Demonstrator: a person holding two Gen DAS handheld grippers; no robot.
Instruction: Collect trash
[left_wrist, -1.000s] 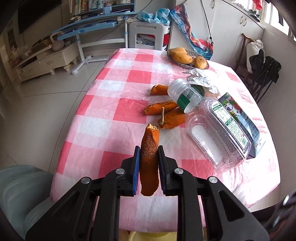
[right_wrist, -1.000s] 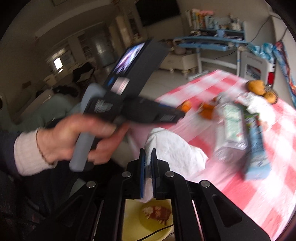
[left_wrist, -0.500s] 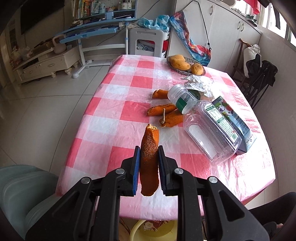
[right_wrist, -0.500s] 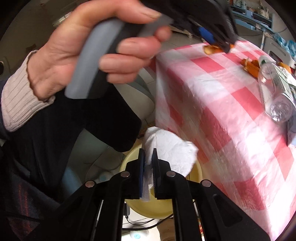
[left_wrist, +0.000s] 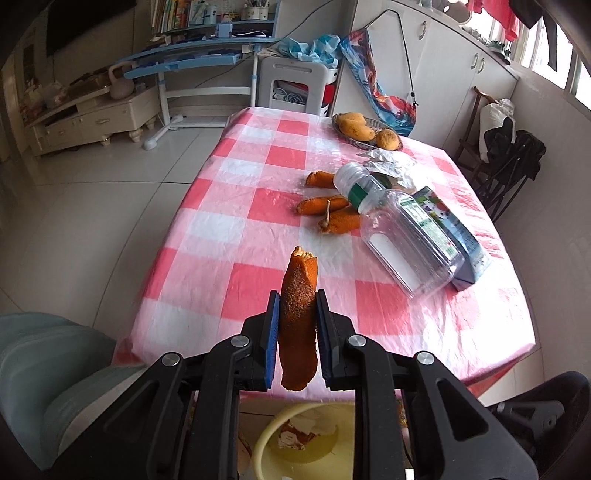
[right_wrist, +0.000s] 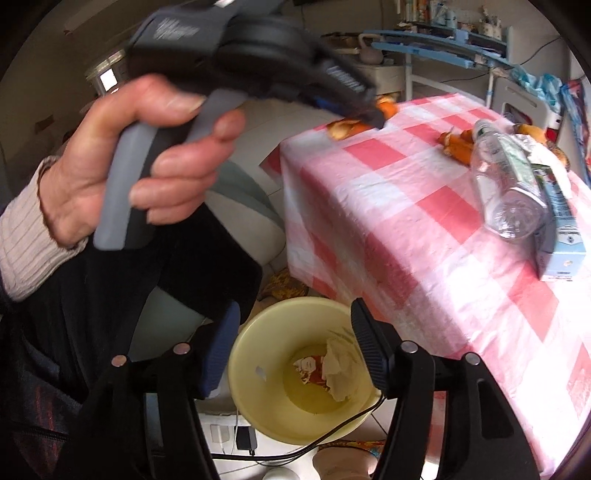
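- Peel (left_wrist: 298, 325), a long orange strip, stands nearly upright between the pads of the left gripper (left_wrist: 297, 339), which is closed on its middle; its torn top rises above the fingertips and its lower end hangs below them.
- Straight under that hanging end, past the near edge of the table (left_wrist: 229, 280), lies the yellow bin (left_wrist: 266, 443), seen only in part between the gripper's arms. In the right wrist view the left hand (right_wrist: 122, 166) and its gripper sit up and to the left of the bin, with the peel out over the table's corner, so the bin lies down and back toward the person from those jaws.
- My reading: the left side has the next drop, and the peel's long axis already points roughly down at the bin's mouth, so it should fall end first once carried over the rim.
- Right gripper (right_wrist: 295, 347) hangs directly above the bin (right_wrist: 258, 325), its jaws having just been opening; they stand wide apart with nothing between them.
- White tissue (right_wrist: 338, 369) lies crumpled inside the bin beside a scrap of printed wrapper, below and clear of the right fingertips.
- Farther right on the checked cloth wait more peels (left_wrist: 325, 205), a clear plastic bottle (left_wrist: 406, 236) on its side and a carton (left_wrist: 454, 236) touching it.
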